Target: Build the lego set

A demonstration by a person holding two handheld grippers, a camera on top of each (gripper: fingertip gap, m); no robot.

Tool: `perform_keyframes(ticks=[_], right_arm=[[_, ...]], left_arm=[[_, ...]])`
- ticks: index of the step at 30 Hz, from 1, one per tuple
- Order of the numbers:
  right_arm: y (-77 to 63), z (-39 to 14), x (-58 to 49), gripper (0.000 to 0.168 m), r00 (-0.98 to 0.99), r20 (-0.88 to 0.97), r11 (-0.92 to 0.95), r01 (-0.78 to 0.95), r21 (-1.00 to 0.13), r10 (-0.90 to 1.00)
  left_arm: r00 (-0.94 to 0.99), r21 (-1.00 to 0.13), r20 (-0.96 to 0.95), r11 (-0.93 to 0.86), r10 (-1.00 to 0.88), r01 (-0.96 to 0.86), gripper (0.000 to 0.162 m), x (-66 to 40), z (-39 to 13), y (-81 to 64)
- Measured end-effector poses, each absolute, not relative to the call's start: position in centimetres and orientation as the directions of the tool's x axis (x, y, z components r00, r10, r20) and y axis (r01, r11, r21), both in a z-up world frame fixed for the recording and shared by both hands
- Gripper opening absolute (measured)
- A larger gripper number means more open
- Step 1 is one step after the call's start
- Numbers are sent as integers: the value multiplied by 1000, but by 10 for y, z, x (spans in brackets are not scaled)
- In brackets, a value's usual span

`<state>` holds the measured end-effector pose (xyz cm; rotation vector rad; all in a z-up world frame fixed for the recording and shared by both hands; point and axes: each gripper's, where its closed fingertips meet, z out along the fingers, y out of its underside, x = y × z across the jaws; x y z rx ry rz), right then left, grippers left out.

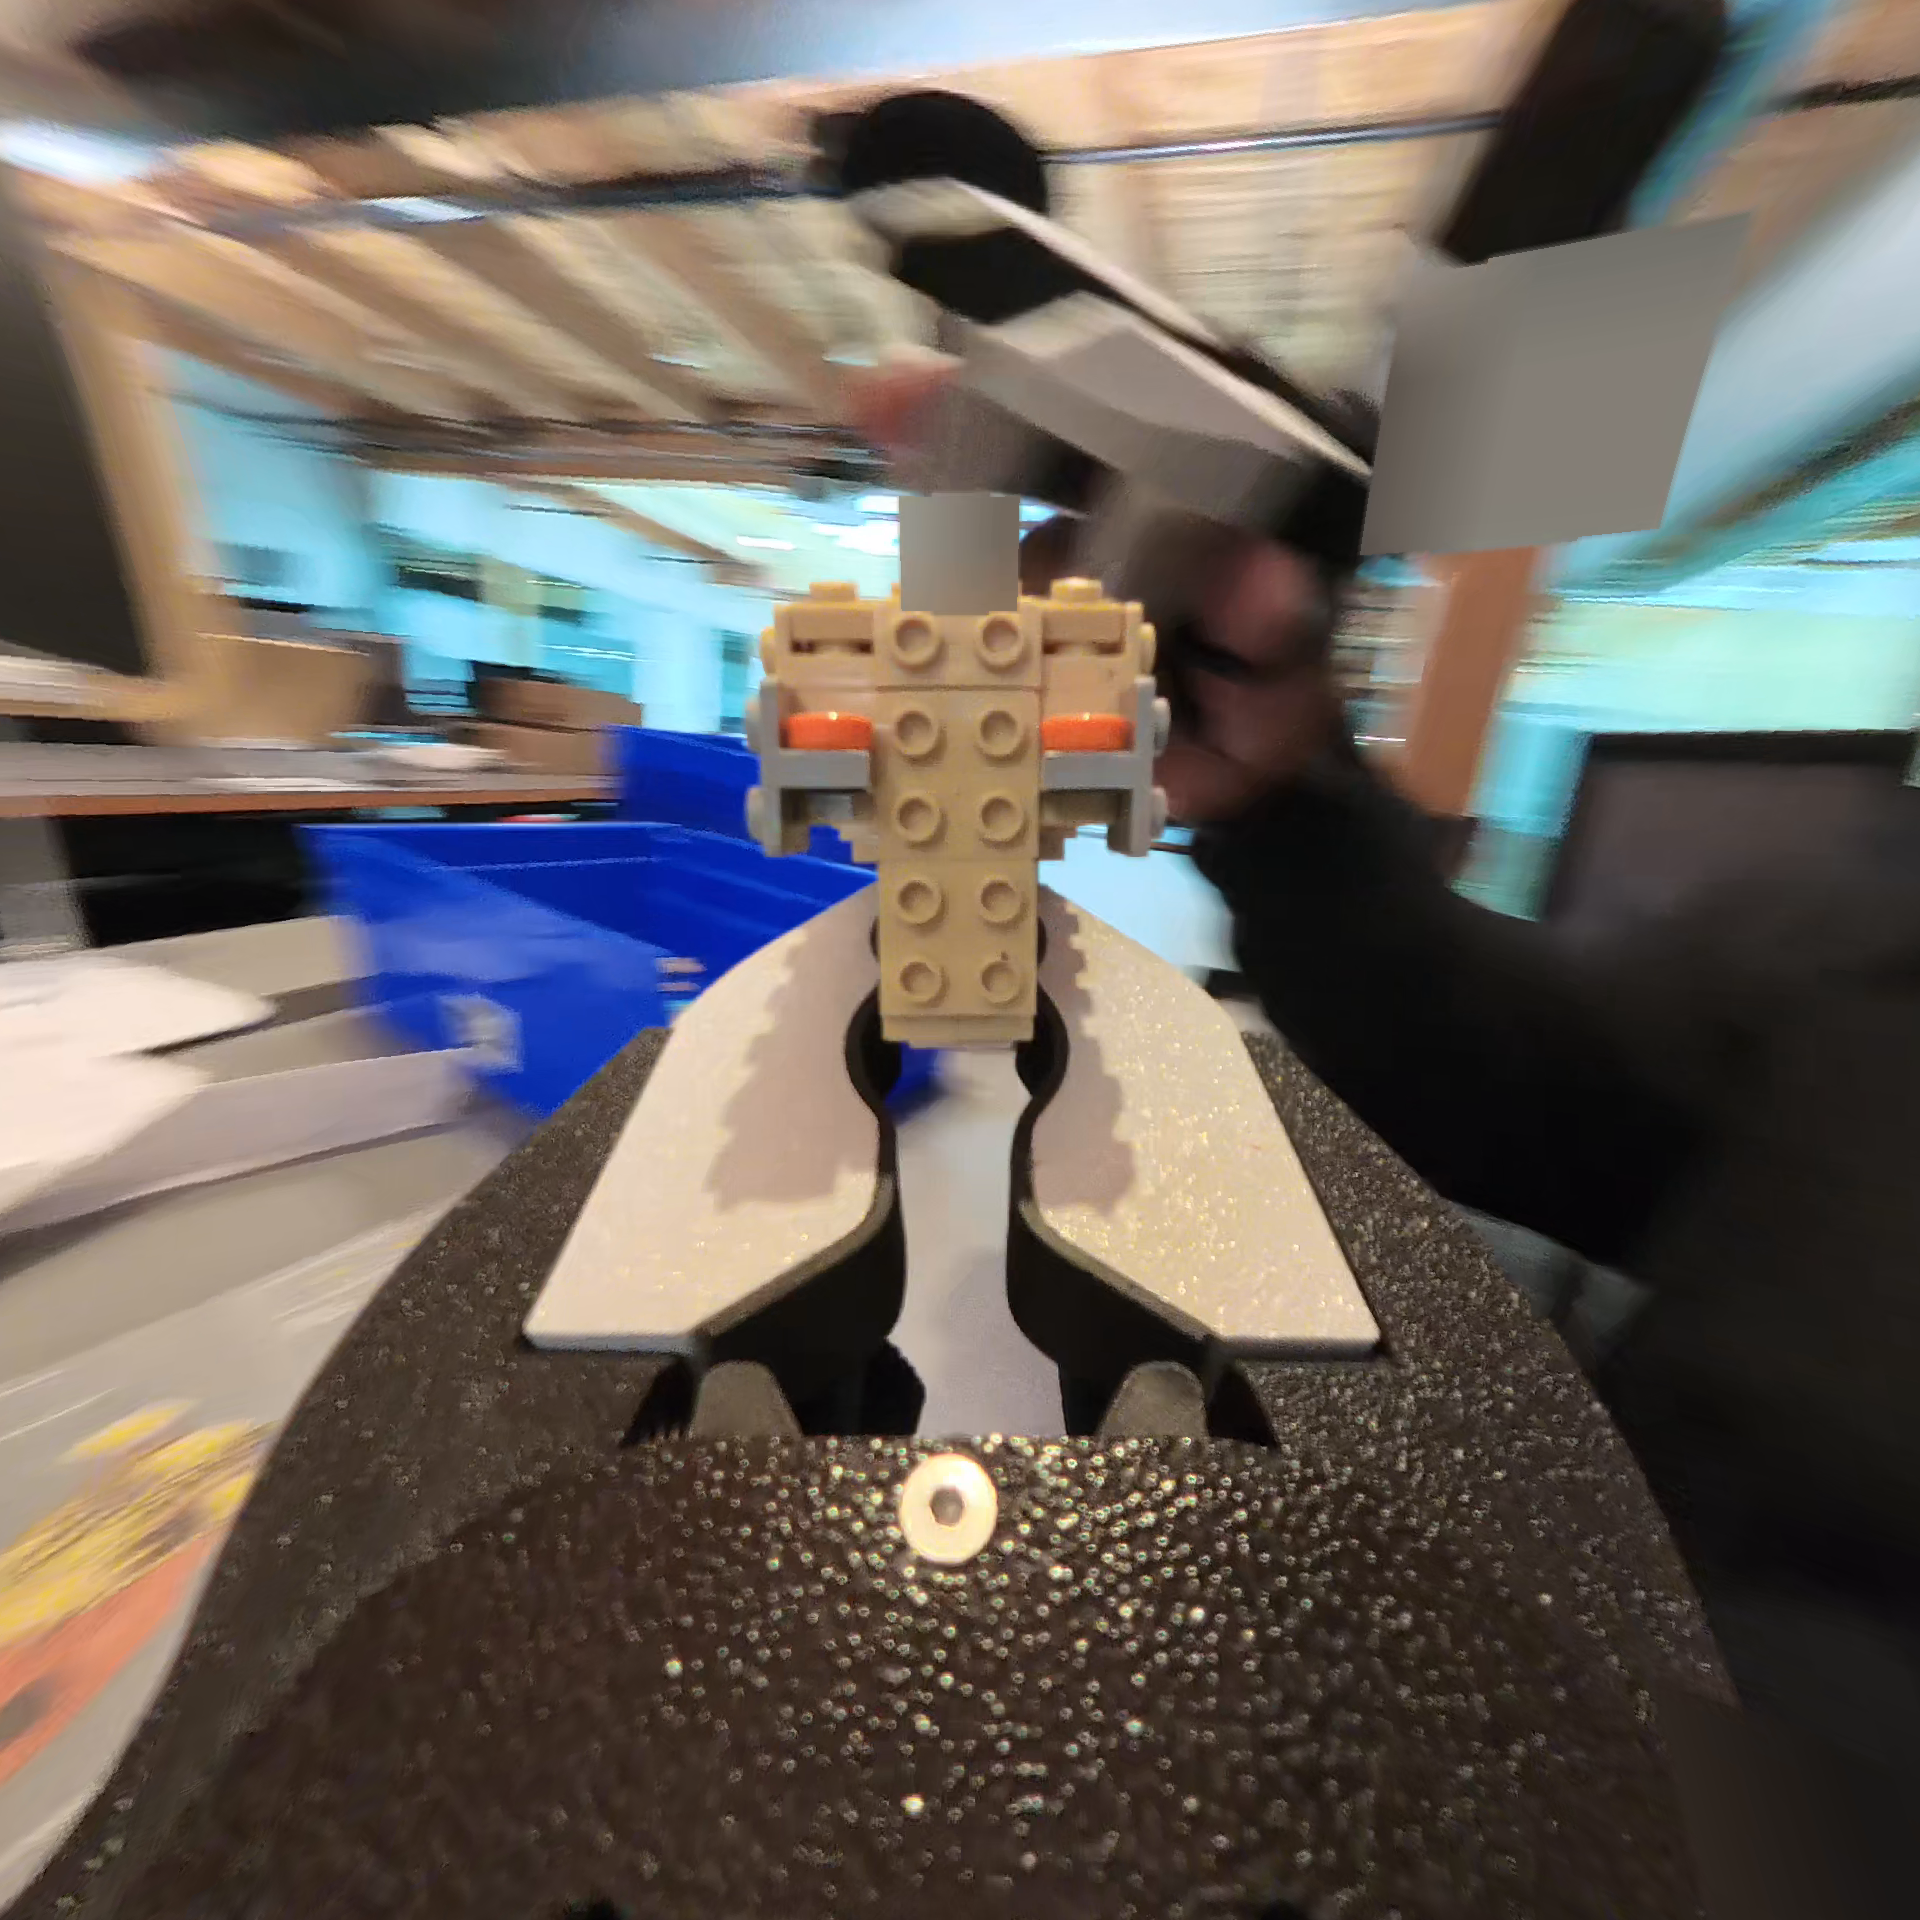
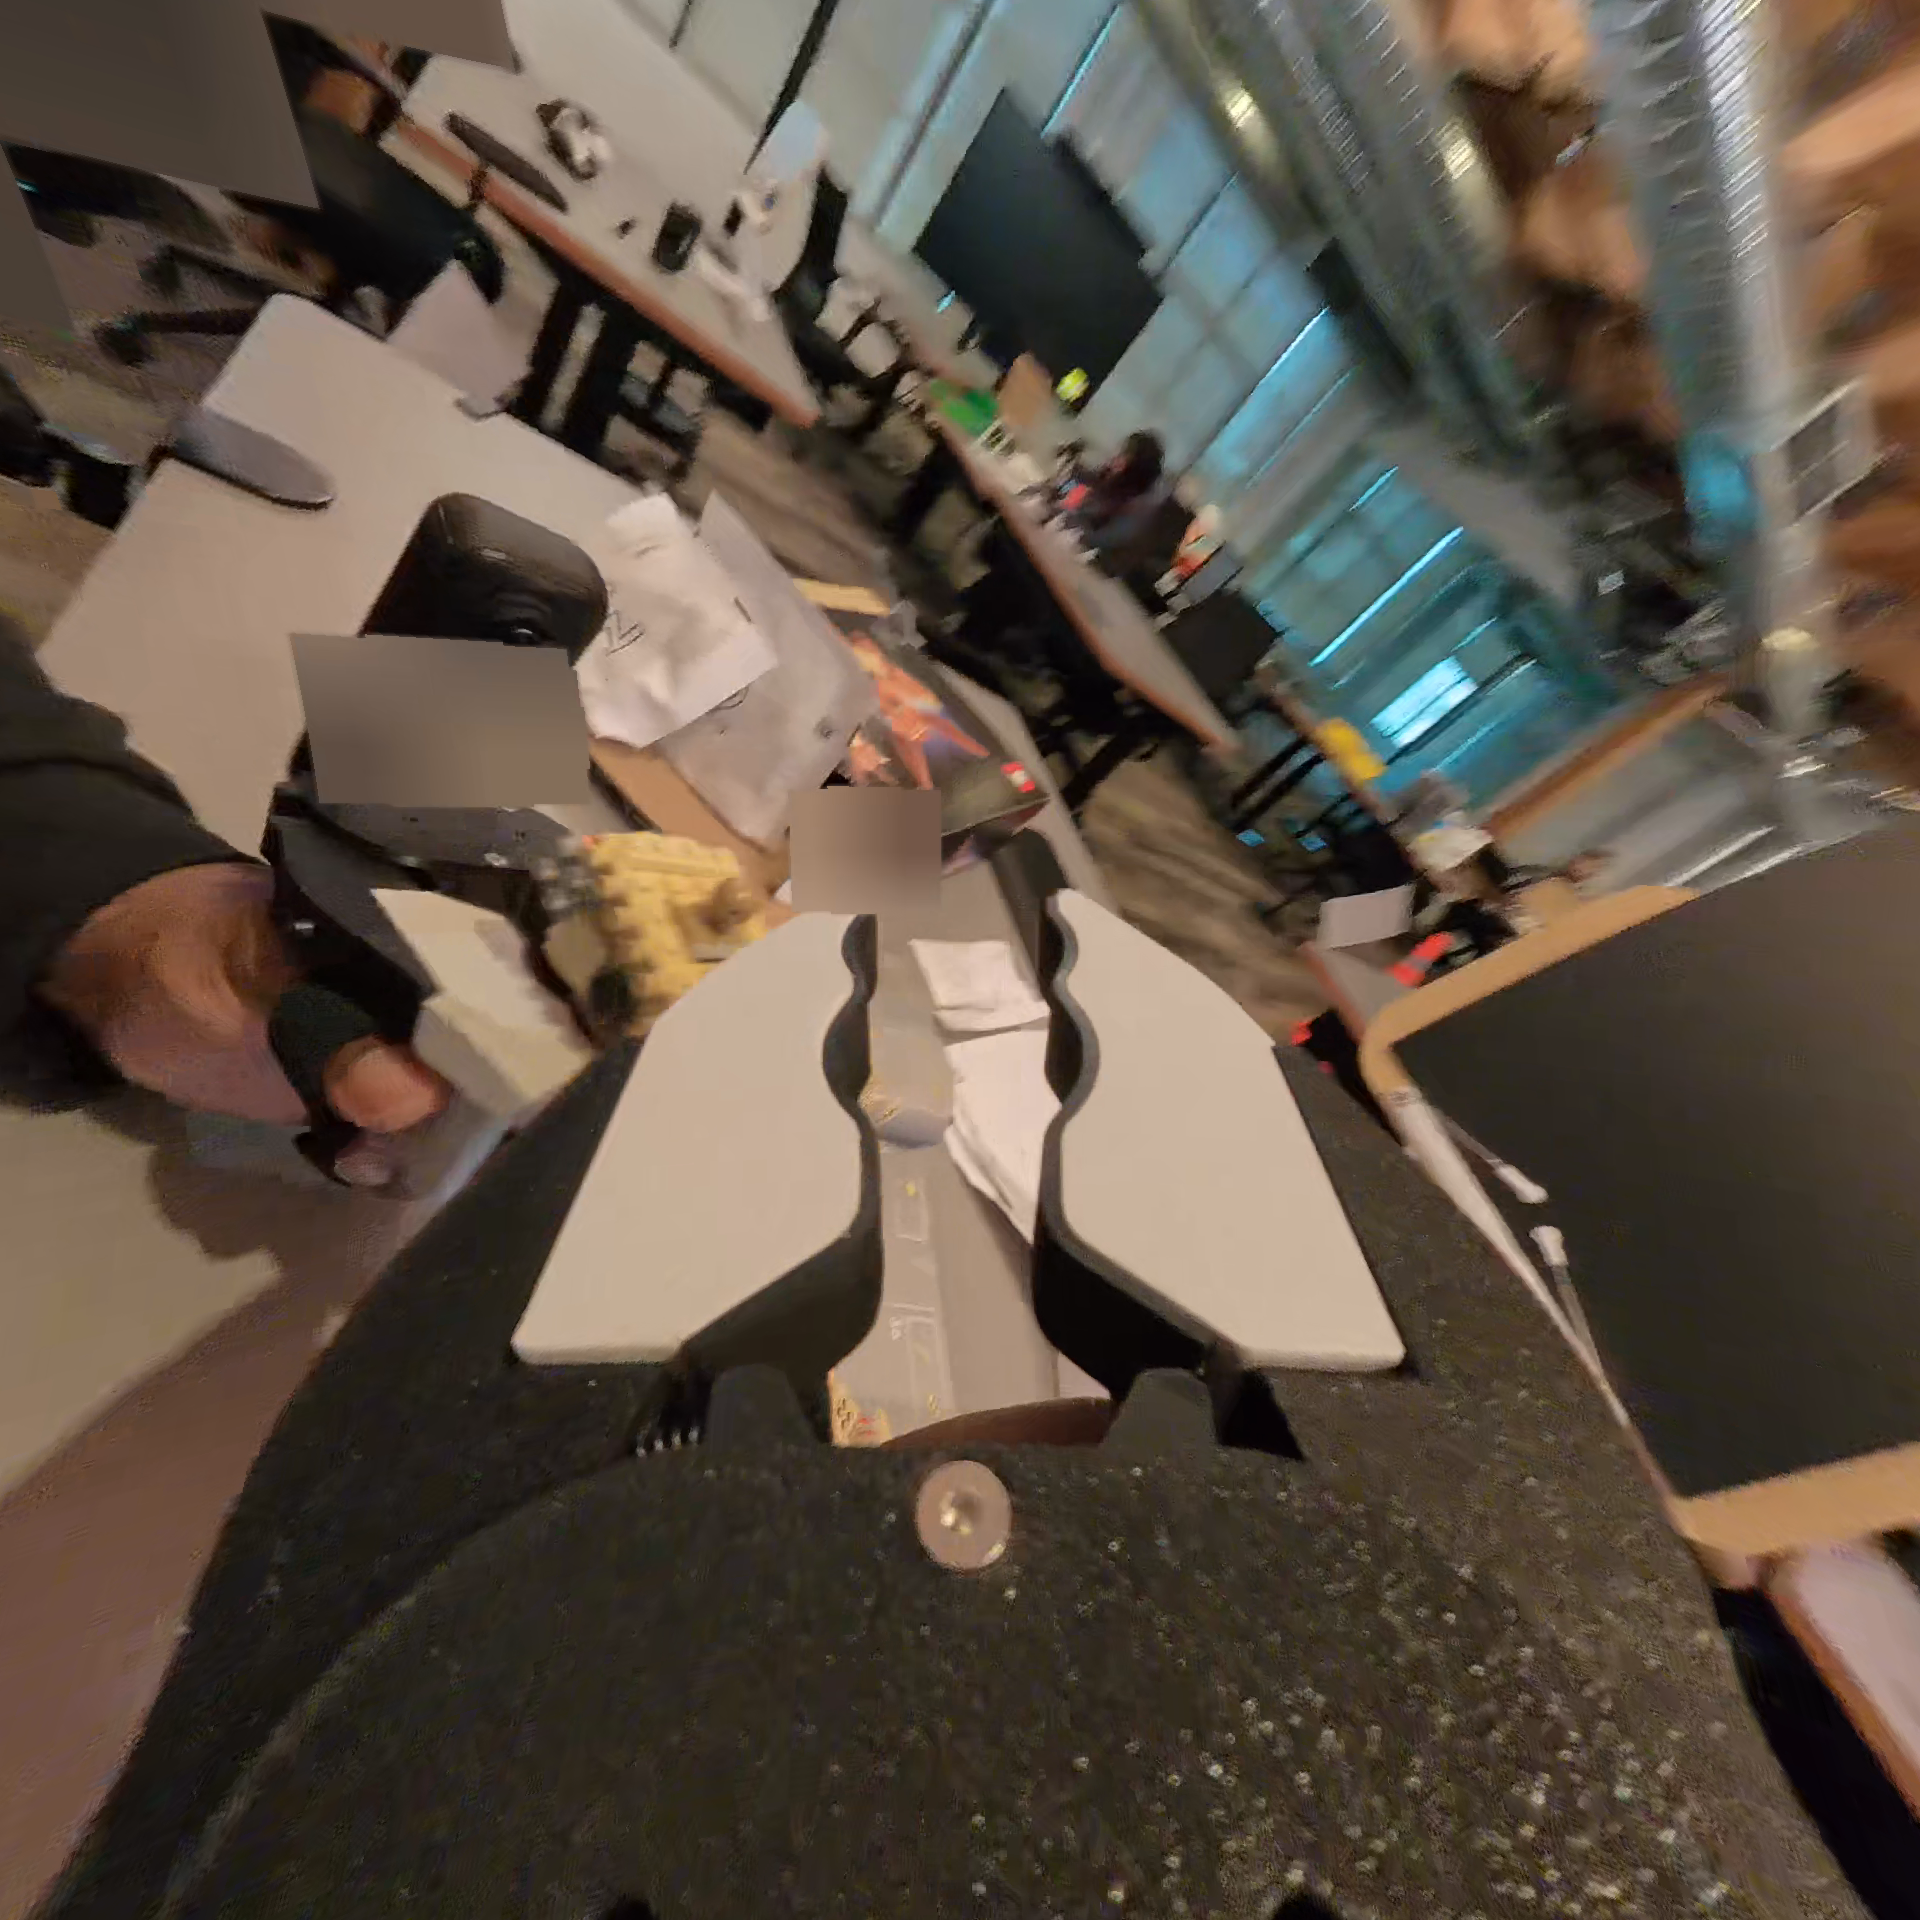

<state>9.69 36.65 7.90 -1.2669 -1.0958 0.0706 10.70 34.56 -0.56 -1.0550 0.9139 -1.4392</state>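
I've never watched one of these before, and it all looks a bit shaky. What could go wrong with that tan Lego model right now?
1. The left tool pinches only the bottom end of the tan Lego model, held up in the air; the wide top could lever it loose and drop it.

2. The background is smeared with motion, so a quick swing could shake off small parts like the orange pieces.

3. The right tool seems empty and close by the model; a bump could knock it.

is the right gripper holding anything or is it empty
Empty. The right gripper has a clear gap between its fingers with only table and papers behind, while the left gripper clamps the tan lego assembly.
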Motion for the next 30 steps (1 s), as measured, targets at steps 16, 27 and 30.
perform_keyframes(ticks=[16, 27, 30], right_arm=[[308, 32, 82, 26, 368, 914, 571, 719, -396, 171], [310, 3, 96, 38, 471, 378, 281, 265, -923, 797], [301, 2, 90, 36, 400, 258, 208, 164, -964, 879]], left_arm=[[366, -957, 6, 101, -931, 272, 18, 106, -4, 327], [100, -918, 2, 38, -995, 394, 19, 93, 9, 305], [34, -919, -21, 32, -999, 393, 19, 97, 9, 294]])
